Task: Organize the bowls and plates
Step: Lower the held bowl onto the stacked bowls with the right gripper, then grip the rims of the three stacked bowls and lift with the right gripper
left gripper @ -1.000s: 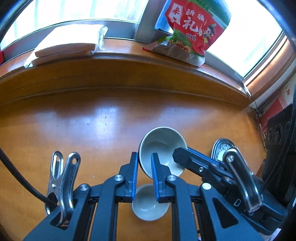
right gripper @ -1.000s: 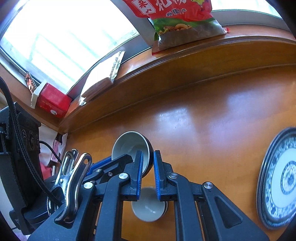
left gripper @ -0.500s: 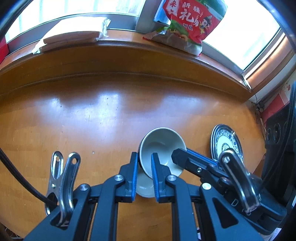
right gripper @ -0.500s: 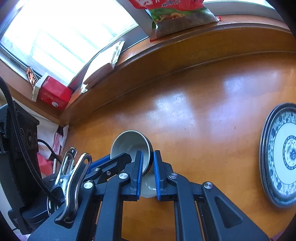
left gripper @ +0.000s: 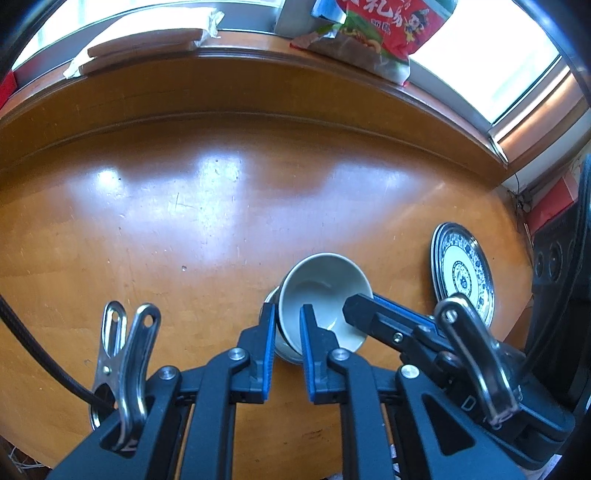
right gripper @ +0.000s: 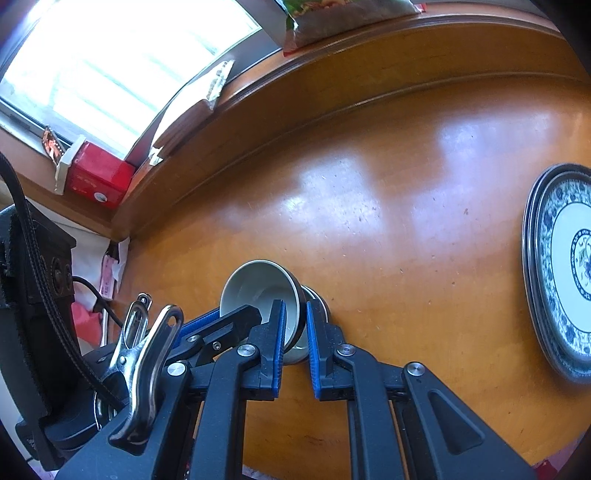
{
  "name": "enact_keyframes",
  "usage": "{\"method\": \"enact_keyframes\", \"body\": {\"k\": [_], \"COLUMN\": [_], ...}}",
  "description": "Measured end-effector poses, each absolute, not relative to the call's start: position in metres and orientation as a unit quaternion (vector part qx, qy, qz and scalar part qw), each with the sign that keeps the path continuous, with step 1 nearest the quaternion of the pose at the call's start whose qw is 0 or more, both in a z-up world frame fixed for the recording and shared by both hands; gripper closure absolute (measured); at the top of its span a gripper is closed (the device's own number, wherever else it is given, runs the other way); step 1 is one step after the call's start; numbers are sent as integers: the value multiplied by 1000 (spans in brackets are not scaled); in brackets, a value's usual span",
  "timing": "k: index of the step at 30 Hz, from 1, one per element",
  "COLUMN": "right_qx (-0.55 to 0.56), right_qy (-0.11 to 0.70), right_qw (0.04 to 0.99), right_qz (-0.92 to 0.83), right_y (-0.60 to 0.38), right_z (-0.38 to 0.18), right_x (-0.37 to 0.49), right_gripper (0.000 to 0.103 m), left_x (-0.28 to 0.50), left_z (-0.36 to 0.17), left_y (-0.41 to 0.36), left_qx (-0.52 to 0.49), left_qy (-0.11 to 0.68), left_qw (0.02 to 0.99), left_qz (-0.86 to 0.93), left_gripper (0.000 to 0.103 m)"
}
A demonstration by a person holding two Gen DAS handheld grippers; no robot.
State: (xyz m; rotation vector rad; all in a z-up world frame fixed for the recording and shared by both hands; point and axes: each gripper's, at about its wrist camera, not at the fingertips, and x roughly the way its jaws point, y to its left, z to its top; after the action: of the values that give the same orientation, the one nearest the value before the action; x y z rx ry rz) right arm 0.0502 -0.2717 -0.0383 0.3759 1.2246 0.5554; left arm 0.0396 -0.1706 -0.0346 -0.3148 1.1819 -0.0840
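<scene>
wooden table [left gripper: 155,229] lies bare beyond; both tools, left [left gripper: 287,325] and right [right gripper: 295,325], pinch grey bowl [left gripper: 321,291] rim.

Each camera sits just behind its own jaws, looking steeply down at the worktop [left gripper: 207,206] from close by. Both face the window sill [left gripper: 236,51] — the left view squarely, the right slantwise. They share the grey bowl [left gripper: 321,291], the patterned plate [right gripper: 565,266] and the snack bag [left gripper: 376,29].
</scene>
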Motion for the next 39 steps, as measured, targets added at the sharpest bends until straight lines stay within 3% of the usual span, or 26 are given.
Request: {"method": "enact_keyframes", "body": {"k": [21, 31, 39], "right_qx": [152, 158, 179], "right_qy": [561, 577, 581], "right_qw": [776, 767, 765], "right_qz": [247, 233, 212], "right_y": [-266, -266, -264], "right_z": [-42, -54, -63], "right_x": [47, 46, 43], "right_gripper": [89, 84, 83], "left_x": [43, 45, 49], "left_z": [-42, -57, -66], "left_y": [-171, -162, -154], "left_qx": [-131, -139, -143], "left_qy": [555, 570, 576], "left_qw": [821, 808, 802], "left_qz": [-36, -45, -69], "left_gripper": [89, 80, 79]}}
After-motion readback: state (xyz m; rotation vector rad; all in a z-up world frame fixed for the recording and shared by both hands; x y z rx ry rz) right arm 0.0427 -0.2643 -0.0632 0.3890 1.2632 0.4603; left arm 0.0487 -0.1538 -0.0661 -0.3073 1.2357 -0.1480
